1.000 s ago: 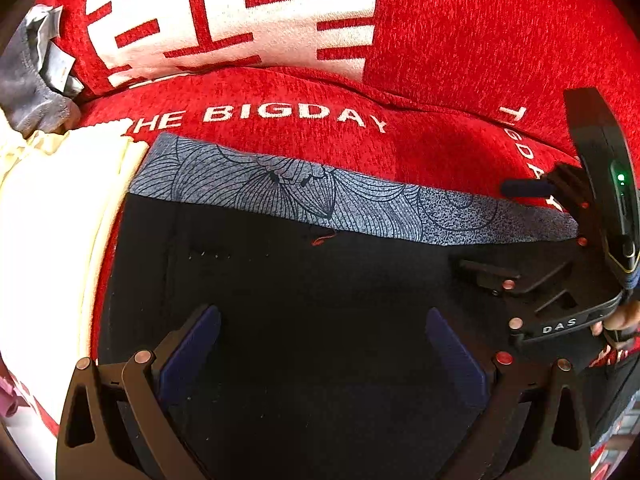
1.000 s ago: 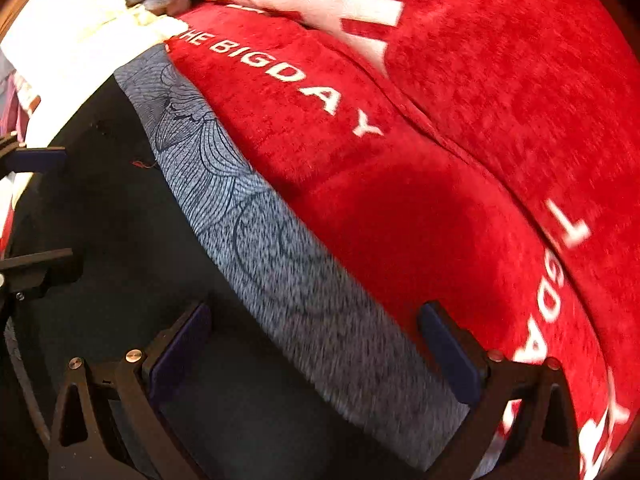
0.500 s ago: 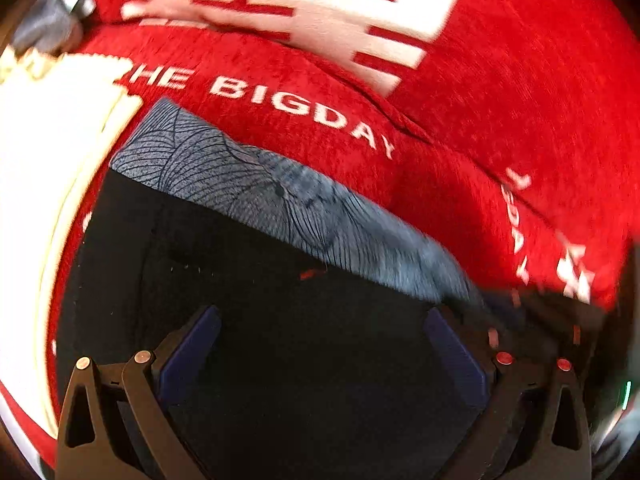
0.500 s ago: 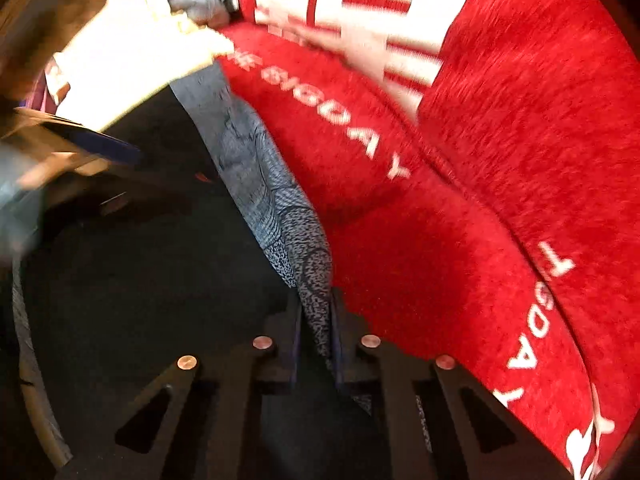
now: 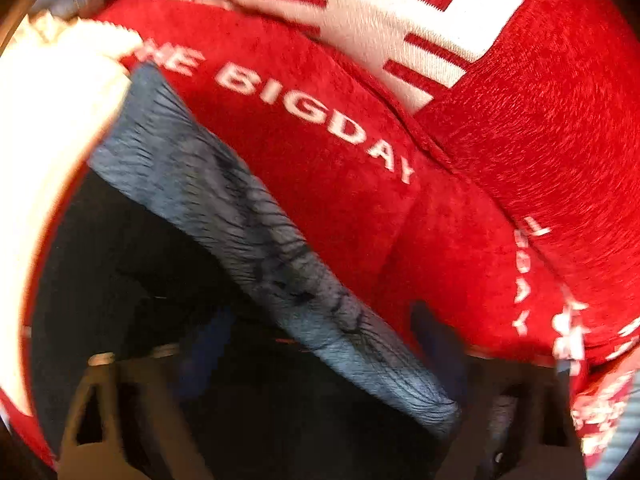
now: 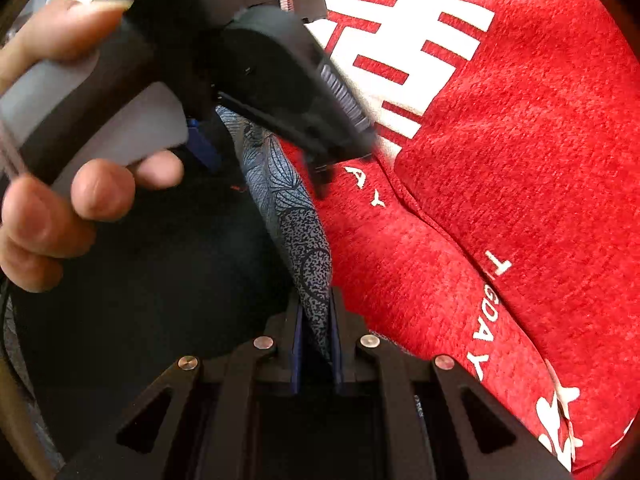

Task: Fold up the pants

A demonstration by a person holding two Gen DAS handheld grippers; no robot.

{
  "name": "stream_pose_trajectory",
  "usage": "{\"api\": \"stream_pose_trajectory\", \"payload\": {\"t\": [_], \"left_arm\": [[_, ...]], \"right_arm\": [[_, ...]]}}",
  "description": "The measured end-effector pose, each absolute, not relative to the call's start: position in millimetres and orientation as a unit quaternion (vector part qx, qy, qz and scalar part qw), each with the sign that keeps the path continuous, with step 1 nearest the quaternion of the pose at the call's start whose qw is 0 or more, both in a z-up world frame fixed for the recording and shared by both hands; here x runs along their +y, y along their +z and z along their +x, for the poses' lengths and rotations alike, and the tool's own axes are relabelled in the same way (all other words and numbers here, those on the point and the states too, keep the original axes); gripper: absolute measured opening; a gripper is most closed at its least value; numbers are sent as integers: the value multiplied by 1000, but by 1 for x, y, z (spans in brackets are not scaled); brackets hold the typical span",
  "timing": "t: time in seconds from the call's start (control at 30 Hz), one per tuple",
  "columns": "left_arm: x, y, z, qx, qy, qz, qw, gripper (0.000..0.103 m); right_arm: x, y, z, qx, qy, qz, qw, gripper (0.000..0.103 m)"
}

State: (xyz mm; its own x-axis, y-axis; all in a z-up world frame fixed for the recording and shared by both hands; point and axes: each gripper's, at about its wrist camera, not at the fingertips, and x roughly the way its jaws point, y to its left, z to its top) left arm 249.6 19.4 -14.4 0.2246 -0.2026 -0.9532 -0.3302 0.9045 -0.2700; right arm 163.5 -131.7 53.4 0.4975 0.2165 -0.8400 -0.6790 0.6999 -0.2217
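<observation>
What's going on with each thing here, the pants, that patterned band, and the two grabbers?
Pants: black, spread on the red cover.
Patterned waistband: lifted, pinched.
Right gripper: shut on the waistband.
Left gripper: jaws closing around the waistband; picture blurred.
Person's hand: holding the left gripper.

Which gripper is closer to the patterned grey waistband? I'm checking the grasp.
Right. The right gripper is shut on the waistband. The left gripper straddles it, jaws closing, pads apparently not yet pressing.
</observation>
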Motion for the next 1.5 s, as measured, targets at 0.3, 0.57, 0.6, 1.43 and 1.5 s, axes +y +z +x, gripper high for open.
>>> {"api": "stream_pose_trajectory", "payload": {"t": [0.3,0.57,0.6,1.43,1.5], "left_arm": [[30,-8,223,608,12,-226,761,18],[33,-4,210,602,14,-211,770,17],[33,-3,208,602,14,-209,771,17],[71,30,4,550,-80,-220,801,17],[81,12,-6,563,-83,-234,788,17]], "right_arm": [[-127,54,155,429,255,-281,820,14],[-128,42,185,461,242,-250,816,89],[-129,38,189,472,242,-248,811,80],[-73,51,-43,385,142,-307,859,17],[-68,37,-57,396,141,-307,854,17]]}}
